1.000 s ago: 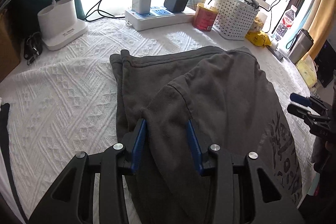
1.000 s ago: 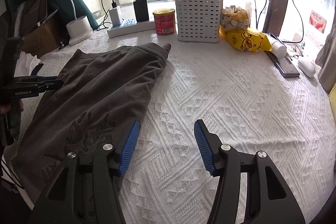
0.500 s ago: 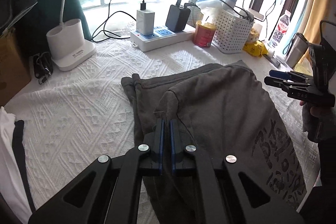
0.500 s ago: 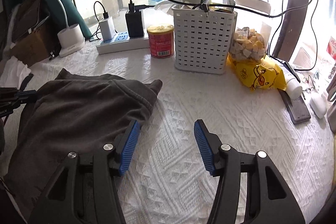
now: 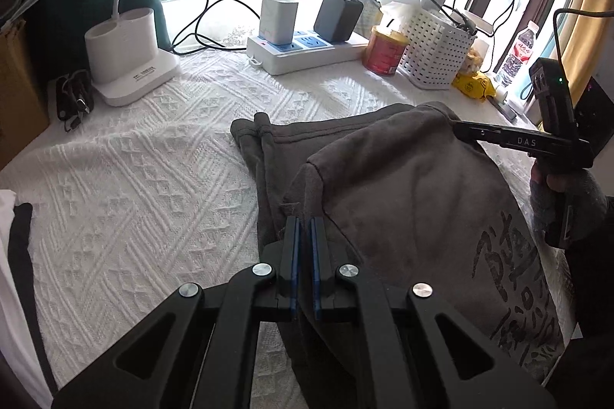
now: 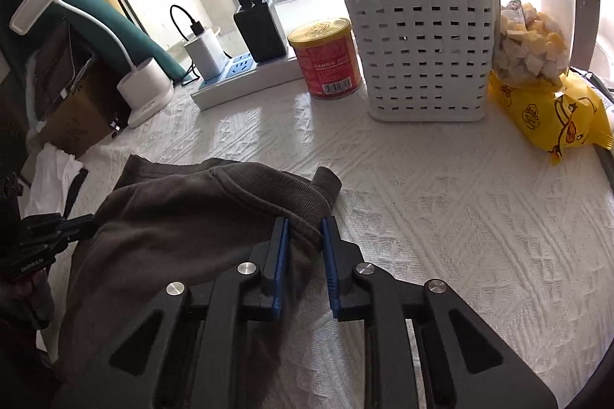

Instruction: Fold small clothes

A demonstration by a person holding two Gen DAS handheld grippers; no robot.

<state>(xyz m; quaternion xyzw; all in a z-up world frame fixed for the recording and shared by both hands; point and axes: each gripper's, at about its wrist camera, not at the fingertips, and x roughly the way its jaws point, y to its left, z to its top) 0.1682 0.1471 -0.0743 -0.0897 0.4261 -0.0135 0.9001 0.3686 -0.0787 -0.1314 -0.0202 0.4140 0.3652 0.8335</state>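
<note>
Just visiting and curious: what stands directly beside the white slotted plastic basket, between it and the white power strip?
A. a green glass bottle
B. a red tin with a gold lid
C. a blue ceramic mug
B: a red tin with a gold lid stands between the white slotted plastic basket and the white power strip.

White letters "DAS" stand on the black arm of the right tool (image 5: 460, 134) at the right. Large dark brush-style characters, not readable, are printed on the grey garment (image 5: 403, 194) near right. Print on the red can (image 6: 328, 58) is too blurred to read.
</note>
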